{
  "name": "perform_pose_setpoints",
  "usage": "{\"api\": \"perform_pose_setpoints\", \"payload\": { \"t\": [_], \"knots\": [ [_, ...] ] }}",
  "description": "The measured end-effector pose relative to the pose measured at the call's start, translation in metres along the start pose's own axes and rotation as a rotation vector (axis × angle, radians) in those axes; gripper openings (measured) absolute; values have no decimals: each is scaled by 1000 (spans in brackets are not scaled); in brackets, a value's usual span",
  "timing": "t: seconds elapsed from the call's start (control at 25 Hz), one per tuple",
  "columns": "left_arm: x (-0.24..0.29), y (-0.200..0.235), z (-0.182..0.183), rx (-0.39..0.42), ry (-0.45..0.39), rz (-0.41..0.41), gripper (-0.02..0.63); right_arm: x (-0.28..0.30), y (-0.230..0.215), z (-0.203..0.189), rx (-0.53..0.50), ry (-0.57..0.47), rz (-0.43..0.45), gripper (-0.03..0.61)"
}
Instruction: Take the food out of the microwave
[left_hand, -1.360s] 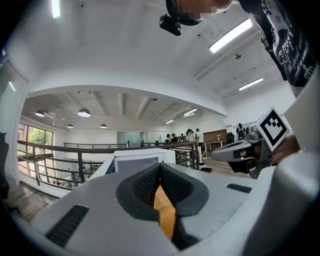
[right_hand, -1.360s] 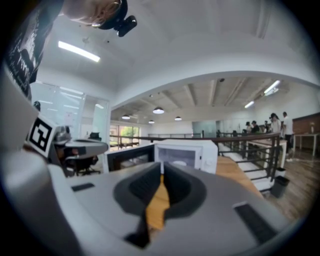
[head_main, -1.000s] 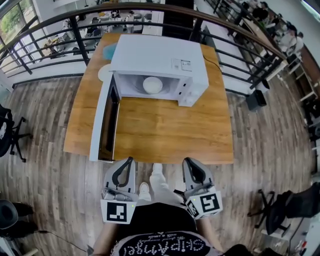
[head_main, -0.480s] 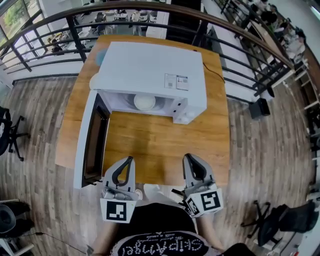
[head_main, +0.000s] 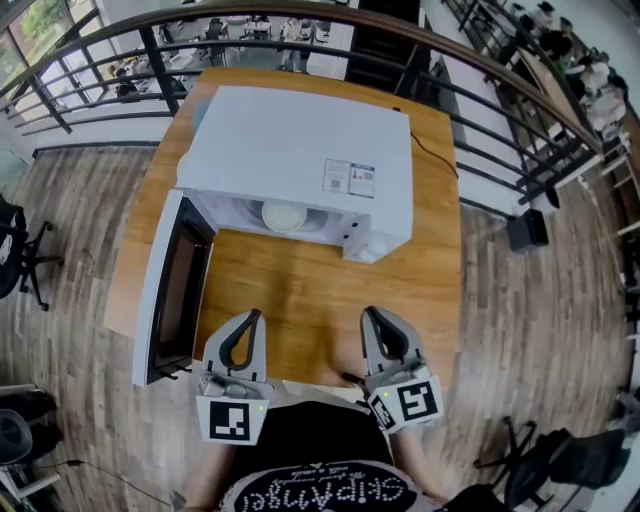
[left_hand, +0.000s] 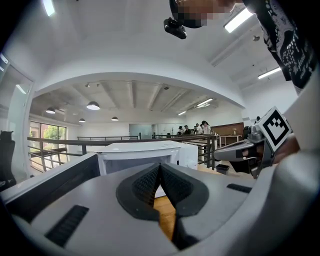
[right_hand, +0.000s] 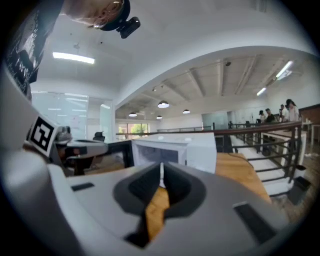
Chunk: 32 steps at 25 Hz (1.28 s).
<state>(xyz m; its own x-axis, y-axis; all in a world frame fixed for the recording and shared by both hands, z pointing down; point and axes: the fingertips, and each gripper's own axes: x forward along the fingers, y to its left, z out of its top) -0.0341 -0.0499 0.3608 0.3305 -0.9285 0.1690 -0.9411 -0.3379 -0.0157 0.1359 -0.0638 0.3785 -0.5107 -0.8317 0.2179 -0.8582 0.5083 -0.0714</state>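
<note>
A white microwave (head_main: 300, 150) stands on the wooden table (head_main: 300, 290), its door (head_main: 168, 290) swung wide to the left. Inside its cavity sits a white plate of food (head_main: 284, 215), partly hidden under the top edge. My left gripper (head_main: 251, 316) hovers over the table's near edge, shut and empty, just right of the door. My right gripper (head_main: 369, 313) is level with it to the right, also shut and empty. Both point at the microwave (left_hand: 145, 155) (right_hand: 172, 150), still well short of the opening. The food does not show in either gripper view.
A dark metal railing (head_main: 320, 20) curves round the far and right sides of the table. A power cord (head_main: 432, 140) runs off the microwave's back right. Office chairs (head_main: 20, 250) stand on the wood floor at the left. The open door's edge juts past the table's near left.
The view has closed in on the table: the microwave looks larger and nearer. Both grippers have come forward from over the floor to over the table's near edge, still shut.
</note>
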Motion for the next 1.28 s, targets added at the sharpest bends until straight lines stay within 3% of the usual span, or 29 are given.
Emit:
{"api": "perform_pose_setpoints", "payload": {
  "t": [0.16,0.44,1.28],
  "knots": [
    [5,-10,2,40,8,-14,32,2,-11,-2,13,-6,2,38],
    [8,-11,5,34,9,2,32,3,-14,-4,34,-11,11,38],
    [15,33,8,-4,-6,-33,32,24,10,12,19,-16,-19,38]
  ]
}}
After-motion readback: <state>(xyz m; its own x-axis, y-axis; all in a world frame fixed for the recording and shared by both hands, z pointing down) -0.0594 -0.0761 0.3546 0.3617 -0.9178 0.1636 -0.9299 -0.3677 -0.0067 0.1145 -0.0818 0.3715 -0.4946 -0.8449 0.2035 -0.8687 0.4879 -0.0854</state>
